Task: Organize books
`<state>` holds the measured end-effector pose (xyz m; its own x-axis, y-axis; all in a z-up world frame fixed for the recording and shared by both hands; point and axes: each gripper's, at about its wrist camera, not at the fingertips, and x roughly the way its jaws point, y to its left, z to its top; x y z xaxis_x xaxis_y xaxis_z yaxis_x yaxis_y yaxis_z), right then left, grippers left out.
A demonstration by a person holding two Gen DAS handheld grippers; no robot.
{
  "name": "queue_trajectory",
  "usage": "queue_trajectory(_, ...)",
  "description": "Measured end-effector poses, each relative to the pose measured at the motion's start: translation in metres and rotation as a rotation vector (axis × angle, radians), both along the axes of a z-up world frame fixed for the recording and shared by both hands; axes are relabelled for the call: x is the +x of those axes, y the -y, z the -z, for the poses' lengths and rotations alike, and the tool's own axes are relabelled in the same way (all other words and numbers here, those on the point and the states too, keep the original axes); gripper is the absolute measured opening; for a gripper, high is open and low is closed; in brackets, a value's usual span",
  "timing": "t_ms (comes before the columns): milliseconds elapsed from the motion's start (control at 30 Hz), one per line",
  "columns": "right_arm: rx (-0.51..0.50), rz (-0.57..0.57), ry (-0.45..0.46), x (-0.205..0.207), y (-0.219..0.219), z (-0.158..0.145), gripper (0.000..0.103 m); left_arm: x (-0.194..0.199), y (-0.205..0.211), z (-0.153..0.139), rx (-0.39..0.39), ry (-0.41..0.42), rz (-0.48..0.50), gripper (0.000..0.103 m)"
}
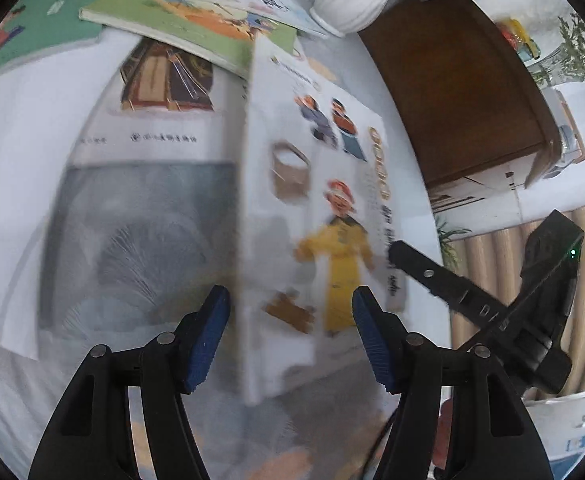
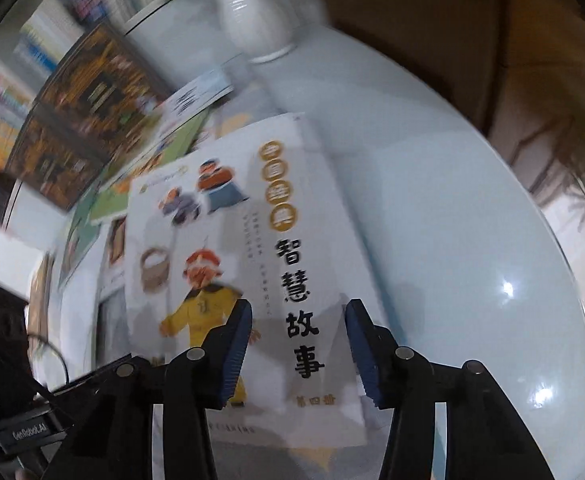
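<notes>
Book sorting | my left fingers (image 1: 290,332) spread, straddling the white storybook (image 1: 324,208) without pressing | my right fingers (image 2: 298,354) parted above its cover | storybook tilted over the white desk (image 2: 452,200) | advice: clamp near spine, lower flat.

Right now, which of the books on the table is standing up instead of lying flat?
The white book with the yellow-robed figure on its cover. It is raised off the table, between the left gripper fingers, while the green books behind lie flat in a loose pile.
</notes>
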<state>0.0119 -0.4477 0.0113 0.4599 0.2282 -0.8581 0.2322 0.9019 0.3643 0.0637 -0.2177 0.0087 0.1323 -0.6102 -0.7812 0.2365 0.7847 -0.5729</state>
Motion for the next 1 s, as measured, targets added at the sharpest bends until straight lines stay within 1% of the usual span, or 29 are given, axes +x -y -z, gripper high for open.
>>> queue_trajectory(33,0.006,-0.029,-0.005,-0.004,-0.005,-0.001,0.048,-0.004,0.000,0.000,0.005,0.004,-0.003,0.061)
queue_trajectory(133,0.004,-0.104,-0.021,-0.014,-0.023,0.004,0.048,-0.023,-0.005,-0.007,-0.021,0.010,0.023,0.061)
queue_trajectory(200,0.026,-0.168,-0.043,-0.029,-0.039,0.008,0.048,-0.042,-0.012,-0.010,-0.036,0.008,0.052,0.061)
queue_trajectory(300,0.070,-0.246,-0.070,-0.050,-0.063,0.014,0.049,-0.078,-0.028,-0.012,0.003,0.023,0.071,0.061)
queue_trajectory(367,0.059,-0.295,-0.075,-0.062,-0.080,0.015,0.049,-0.099,-0.045,-0.008,0.003,0.002,0.047,0.061)
queue_trajectory(467,0.000,-0.368,-0.085,-0.068,-0.097,0.014,0.049,-0.120,-0.071,0.002,-0.008,-0.043,-0.026,0.061)
queue_trajectory(533,-0.004,-0.380,-0.102,-0.071,-0.095,0.014,0.050,-0.127,-0.084,0.009,-0.018,-0.067,-0.085,0.061)
queue_trajectory(633,0.072,-0.345,-0.115,-0.077,-0.085,0.018,0.053,-0.134,-0.100,0.015,-0.050,-0.088,-0.161,0.061)
queue_trajectory(700,0.118,-0.314,-0.107,-0.081,-0.077,0.020,0.054,-0.132,-0.106,0.014,-0.052,-0.081,-0.180,0.061)
queue_trajectory(767,0.138,-0.288,-0.098,-0.084,-0.070,0.021,0.054,-0.134,-0.110,0.014,-0.044,-0.073,-0.179,0.061)
queue_trajectory(833,0.126,-0.282,-0.087,-0.084,-0.073,0.019,0.054,-0.132,-0.109,0.015,-0.042,-0.072,-0.183,0.061)
queue_trajectory(900,0.093,-0.292,-0.069,-0.089,-0.077,0.017,0.053,-0.129,-0.110,0.016,-0.044,-0.073,-0.188,0.061)
queue_trajectory(967,0.044,-0.308,-0.046,-0.095,-0.083,0.016,0.051,-0.130,-0.107,0.015,-0.051,-0.073,-0.188,0.057)
queue_trajectory(1000,0.025,-0.313,-0.033,-0.097,-0.086,0.016,0.050,-0.131,-0.110,0.015,-0.060,-0.075,-0.189,0.053)
